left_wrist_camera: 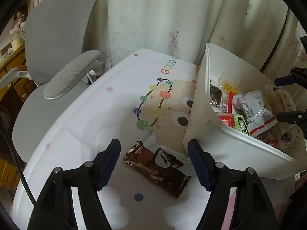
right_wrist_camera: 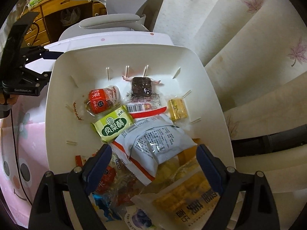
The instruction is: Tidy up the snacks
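Note:
A brown snack packet lies flat on the patterned white cloth, between and just beyond the fingers of my left gripper, which is open and empty above it. A white plastic bin stands to its right, holding several wrapped snacks. In the right wrist view my right gripper is open and empty over the bin, above a white-and-red packet. A green packet, a red packet, a dark square snack and a yellow packet lie in the bin.
A grey office chair stands at the table's left edge. Pale flowered curtains hang behind the table. A wooden desk is in the background. The left gripper shows at the bin's left.

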Action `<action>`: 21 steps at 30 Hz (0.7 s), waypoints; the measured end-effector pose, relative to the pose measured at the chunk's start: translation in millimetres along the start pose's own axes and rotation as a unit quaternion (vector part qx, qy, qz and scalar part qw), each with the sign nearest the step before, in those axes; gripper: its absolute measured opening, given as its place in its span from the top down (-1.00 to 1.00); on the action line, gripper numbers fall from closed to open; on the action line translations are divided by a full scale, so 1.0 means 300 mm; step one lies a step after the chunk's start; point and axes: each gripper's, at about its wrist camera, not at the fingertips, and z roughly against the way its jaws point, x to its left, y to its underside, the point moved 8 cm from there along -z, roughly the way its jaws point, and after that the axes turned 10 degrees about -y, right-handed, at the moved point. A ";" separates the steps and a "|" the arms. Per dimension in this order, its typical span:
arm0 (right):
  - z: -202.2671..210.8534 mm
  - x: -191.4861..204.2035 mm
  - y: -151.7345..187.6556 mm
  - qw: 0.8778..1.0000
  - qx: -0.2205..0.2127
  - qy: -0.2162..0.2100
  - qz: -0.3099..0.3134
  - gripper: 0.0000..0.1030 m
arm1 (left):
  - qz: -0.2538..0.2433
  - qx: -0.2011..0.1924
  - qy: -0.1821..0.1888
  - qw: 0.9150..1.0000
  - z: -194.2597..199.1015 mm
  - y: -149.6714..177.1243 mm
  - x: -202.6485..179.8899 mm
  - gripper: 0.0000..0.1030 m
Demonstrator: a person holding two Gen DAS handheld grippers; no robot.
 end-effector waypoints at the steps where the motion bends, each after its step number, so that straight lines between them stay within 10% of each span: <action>1: 0.003 -0.004 0.000 1.000 -0.002 0.001 -0.001 -0.75 | -0.003 0.001 -0.001 1.000 -0.002 0.002 0.002 -0.35; 21: 0.086 -0.028 0.010 0.999 -0.028 -0.017 -0.029 -0.75 | -0.011 0.029 -0.058 0.998 -0.035 0.064 -0.064 0.70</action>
